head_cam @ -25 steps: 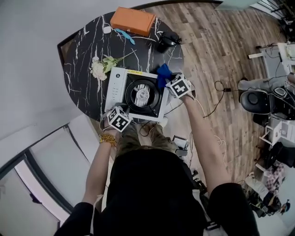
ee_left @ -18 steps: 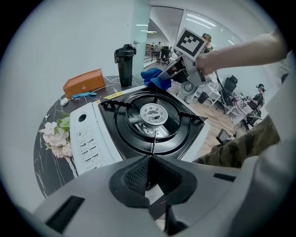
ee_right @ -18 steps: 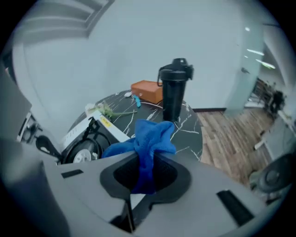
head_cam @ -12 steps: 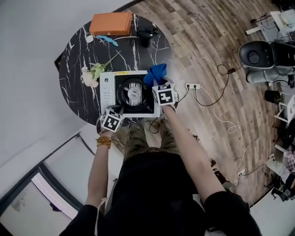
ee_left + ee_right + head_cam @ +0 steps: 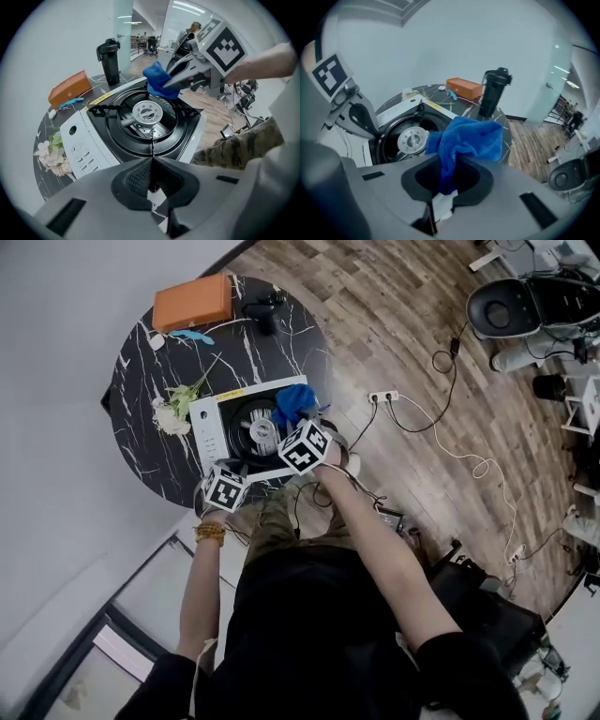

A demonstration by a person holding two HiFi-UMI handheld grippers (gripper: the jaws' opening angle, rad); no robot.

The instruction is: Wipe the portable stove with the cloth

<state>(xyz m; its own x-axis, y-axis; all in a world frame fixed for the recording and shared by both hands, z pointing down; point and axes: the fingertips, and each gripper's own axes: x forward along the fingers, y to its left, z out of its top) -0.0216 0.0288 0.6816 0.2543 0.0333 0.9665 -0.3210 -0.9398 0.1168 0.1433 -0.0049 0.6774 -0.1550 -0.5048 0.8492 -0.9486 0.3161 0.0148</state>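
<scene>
Worktop [image 5: 141, 371]: round, black marble-look, set on wood flooring.
Portable stove [image 5: 208, 427]: white body with a black burner well, at the worktop's near edge.
Left gripper [image 5: 151, 163]: jaws together with nothing between them, poised at the stove's near side.
Right gripper [image 5: 448, 178]: clamped on the blue cloth.
Cloth [image 5: 159, 80]: bunched over the burner well's far rim; contact unclear.
Done: cloth in grip and at the stove; surfaces already wiped not discernible.
Left: probably burner well, white panel and edges.
</scene>
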